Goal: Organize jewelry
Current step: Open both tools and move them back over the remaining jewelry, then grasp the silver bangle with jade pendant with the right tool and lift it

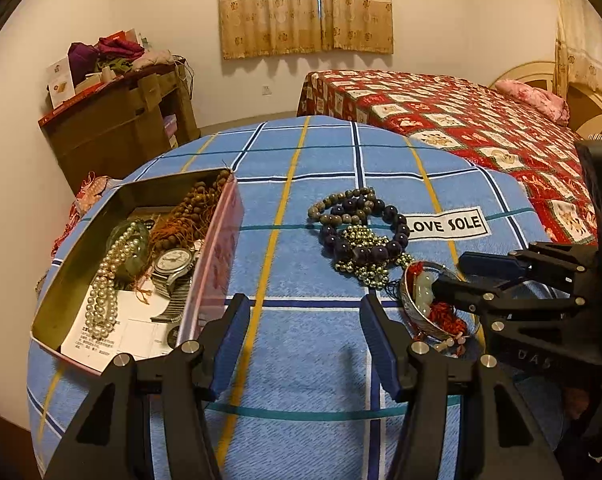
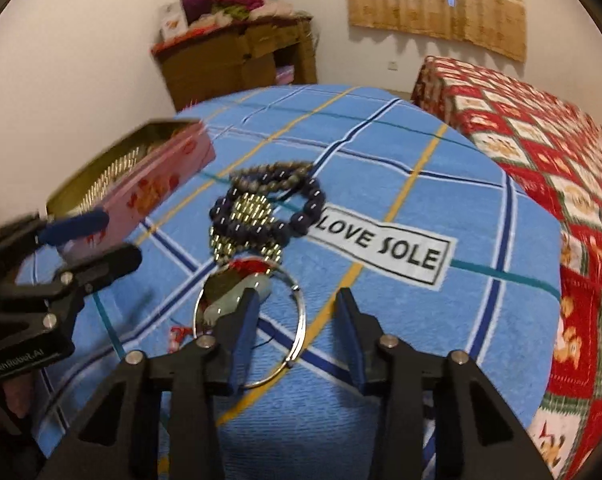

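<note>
Silver bangle (image 2: pixel 301 316) lies on the blue checked desk (image 2: pixel 421 340), straddled by the half-closed, not-yet-gripping right hand-held gripper (image 2: pixel 297 312), which could snag the jade pendant (image 2: pixel 241 300); left hand-held gripper (image 1: pixel 305 316) hangs open, empty.

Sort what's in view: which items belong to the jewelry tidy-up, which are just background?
Job:
tin
pearls
watch
brown beads
purple bracelet
gold beads
bangle
jade pendant
right gripper, closing around the bangle's rim

Background:
bed
curtain
cabinet
clothes
pillow
</note>
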`<state>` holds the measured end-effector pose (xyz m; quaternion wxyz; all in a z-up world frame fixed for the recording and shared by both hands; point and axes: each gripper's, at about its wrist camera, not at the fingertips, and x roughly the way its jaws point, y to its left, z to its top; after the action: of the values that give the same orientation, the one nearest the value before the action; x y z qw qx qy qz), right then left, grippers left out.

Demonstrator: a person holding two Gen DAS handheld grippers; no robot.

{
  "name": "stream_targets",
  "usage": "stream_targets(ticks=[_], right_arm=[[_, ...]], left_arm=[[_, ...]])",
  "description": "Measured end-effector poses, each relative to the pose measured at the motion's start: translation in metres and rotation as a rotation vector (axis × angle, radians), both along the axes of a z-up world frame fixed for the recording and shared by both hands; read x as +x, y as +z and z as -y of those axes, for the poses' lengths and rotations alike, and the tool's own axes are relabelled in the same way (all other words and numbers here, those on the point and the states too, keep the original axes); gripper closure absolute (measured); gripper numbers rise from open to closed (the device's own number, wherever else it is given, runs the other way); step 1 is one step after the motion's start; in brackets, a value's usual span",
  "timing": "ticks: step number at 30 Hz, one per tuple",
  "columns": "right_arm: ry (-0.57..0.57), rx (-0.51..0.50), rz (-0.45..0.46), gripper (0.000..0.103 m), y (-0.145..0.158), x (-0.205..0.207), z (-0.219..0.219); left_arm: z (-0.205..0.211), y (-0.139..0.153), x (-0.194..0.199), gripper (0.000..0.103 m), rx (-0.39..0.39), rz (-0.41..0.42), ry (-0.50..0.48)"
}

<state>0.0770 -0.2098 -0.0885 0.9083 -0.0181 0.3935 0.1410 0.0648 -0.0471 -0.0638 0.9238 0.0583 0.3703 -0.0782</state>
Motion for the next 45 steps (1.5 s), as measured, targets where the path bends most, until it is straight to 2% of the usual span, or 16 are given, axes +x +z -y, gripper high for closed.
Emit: stream_targets(ticks=[1, 4, 7, 15, 17, 20, 21, 22, 23, 26, 33, 36, 38, 39, 43, 45], right_arm=[[-0.003, -0.015, 0.006, 0.087, -0.001, -0.001, 0.000], [-0.017, 0.024, 0.009, 0.095, -0.002, -0.002, 0.007], [-0.028, 0.071, 0.020, 0.096, 0.001, -0.003, 0.012], [-0.030, 0.044, 0.002, 0.096, 0.002, 0.002, 0.005], [-0.037, 0.045, -0.008, 0.088, 0.001, 0.003, 0.006], [-0.025, 0.033, -0.011, 0.085, 0.001, 0.003, 0.004], [-0.018, 0.022, -0.006, 0.085, 0.001, 0.002, 0.002], [-0.016, 0.020, -0.004, 0.093, 0.001, 0.003, 0.001], [-0.017, 0.028, -0.001, 0.095, 0.001, 0.002, 0.002], [-0.032, 0.098, 0.009, 0.097, 0.003, 0.000, 0.013], [-0.076, 0.126, 0.065, 0.097, 0.022, -0.003, 0.026], [-0.059, 0.127, 0.044, 0.085, 0.024, -0.003, 0.026], [-0.042, 0.117, 0.041, 0.046, 0.024, -0.008, 0.020], [-0.026, 0.119, 0.045, 0.042, 0.025, -0.012, 0.017], [0.025, 0.107, 0.028, 0.041, 0.022, -0.018, 0.000], [0.035, 0.102, 0.007, 0.035, 0.018, -0.014, -0.005]], left_arm=[[0.000, 0.000, 0.000, 0.045, -0.001, -0.002, -0.001], [-0.001, 0.000, -0.001, 0.045, -0.006, 0.003, -0.003], [-0.003, 0.000, 0.000, 0.045, -0.015, -0.001, 0.001], [-0.005, -0.001, 0.001, 0.045, -0.025, -0.006, 0.001], [-0.005, -0.001, 0.001, 0.045, -0.025, -0.007, 0.001], [-0.005, -0.001, 0.001, 0.045, -0.026, -0.010, 0.000], [-0.005, -0.001, 0.001, 0.045, -0.027, -0.010, -0.001], [-0.005, -0.001, 0.001, 0.045, -0.027, -0.009, -0.001], [-0.006, -0.001, 0.001, 0.045, -0.027, -0.008, -0.002], [-0.005, 0.000, 0.002, 0.045, -0.026, -0.006, -0.006], [-0.005, 0.002, 0.006, 0.045, -0.023, 0.000, -0.011], [-0.002, 0.004, 0.003, 0.045, -0.017, 0.008, -0.016], [-0.003, 0.003, 0.003, 0.045, -0.013, 0.005, -0.012], [-0.004, 0.002, 0.003, 0.045, -0.015, 0.003, -0.008], [-0.013, 0.004, 0.002, 0.045, -0.036, 0.004, 0.012], [-0.016, 0.004, 0.002, 0.045, -0.040, 0.004, 0.018]])
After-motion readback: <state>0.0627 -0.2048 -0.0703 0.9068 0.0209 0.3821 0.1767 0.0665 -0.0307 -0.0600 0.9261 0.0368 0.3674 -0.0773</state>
